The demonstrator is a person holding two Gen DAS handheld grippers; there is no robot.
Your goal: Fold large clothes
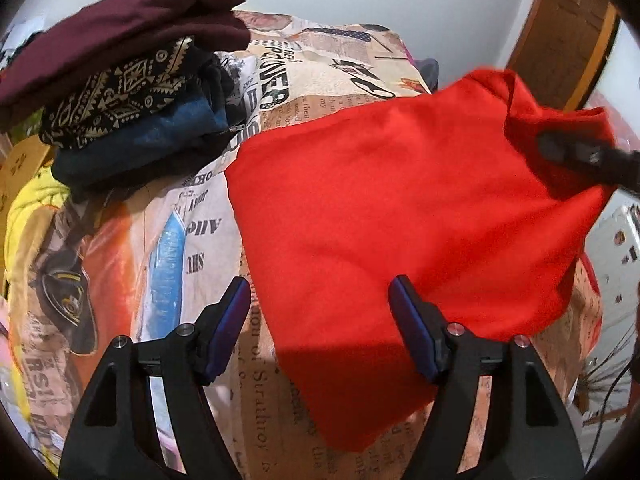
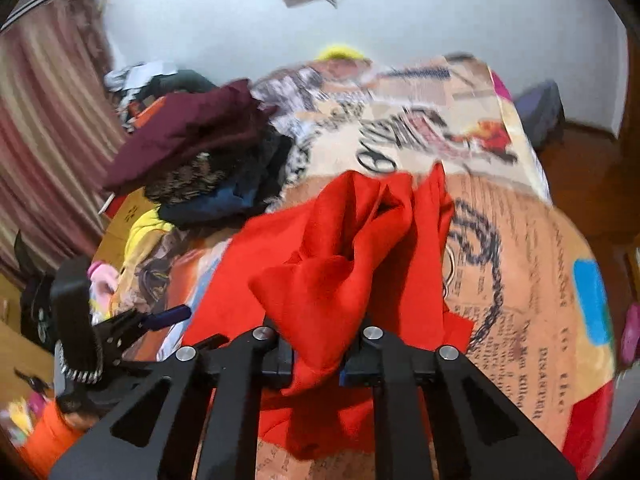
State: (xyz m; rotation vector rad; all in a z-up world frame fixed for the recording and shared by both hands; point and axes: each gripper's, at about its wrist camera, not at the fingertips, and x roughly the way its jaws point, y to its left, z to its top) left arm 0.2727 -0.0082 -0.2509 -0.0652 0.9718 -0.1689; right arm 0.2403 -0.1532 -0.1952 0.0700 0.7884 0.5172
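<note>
A red garment [image 1: 400,216] lies partly folded on a bed covered with a newspaper-print blanket [image 1: 320,76]. My left gripper [image 1: 320,316] is open above the garment's near left edge, holding nothing. My right gripper [image 2: 316,360] is shut on a bunched fold of the red garment [image 2: 340,264] and lifts it. The right gripper also shows in the left wrist view [image 1: 584,156] at the garment's far right corner. The left gripper shows in the right wrist view [image 2: 160,320] at the left, open.
A stack of folded clothes [image 1: 120,80], maroon on top, patterned black and blue below, sits on the bed's far left. A yellow garment [image 1: 28,216] lies at the left edge. A wooden door [image 1: 568,36] stands at the right. Curtains [image 2: 44,120] hang left.
</note>
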